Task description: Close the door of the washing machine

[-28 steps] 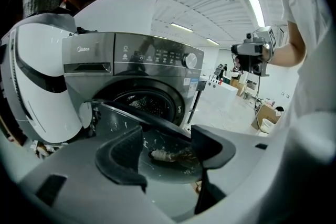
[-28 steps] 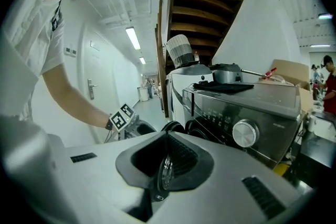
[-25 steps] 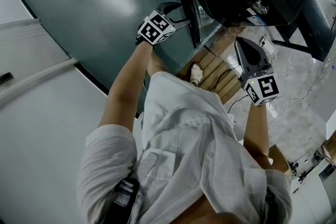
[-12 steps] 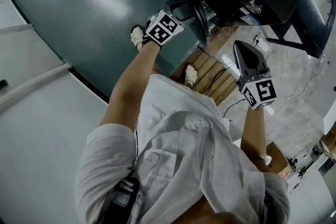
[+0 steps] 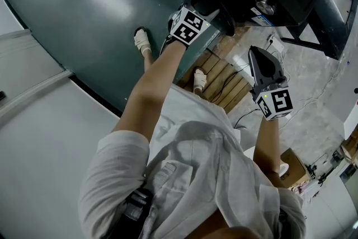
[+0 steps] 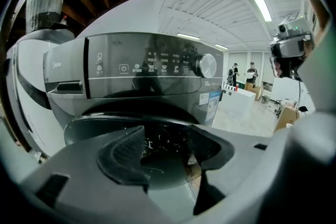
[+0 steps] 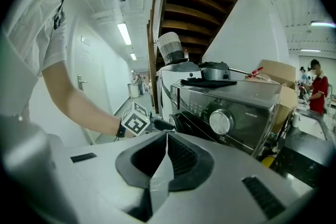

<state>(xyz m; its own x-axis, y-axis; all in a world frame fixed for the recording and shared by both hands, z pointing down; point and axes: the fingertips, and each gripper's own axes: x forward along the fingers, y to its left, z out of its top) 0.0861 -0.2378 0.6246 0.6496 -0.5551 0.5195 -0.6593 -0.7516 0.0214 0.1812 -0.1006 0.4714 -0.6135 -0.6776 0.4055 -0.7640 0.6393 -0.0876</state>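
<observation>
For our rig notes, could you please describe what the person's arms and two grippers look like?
Both the left gripper and right gripper have grey plastic bodies and dark ribbed pads, each bearing a white cube with black square markers. The person wears a white short-sleeved shirt.

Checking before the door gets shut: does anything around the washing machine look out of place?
A dark cloth and a metal pot sit on top of the washing machine, an odd place for them. Loose cables trail over the wooden slats beside it.
</observation>
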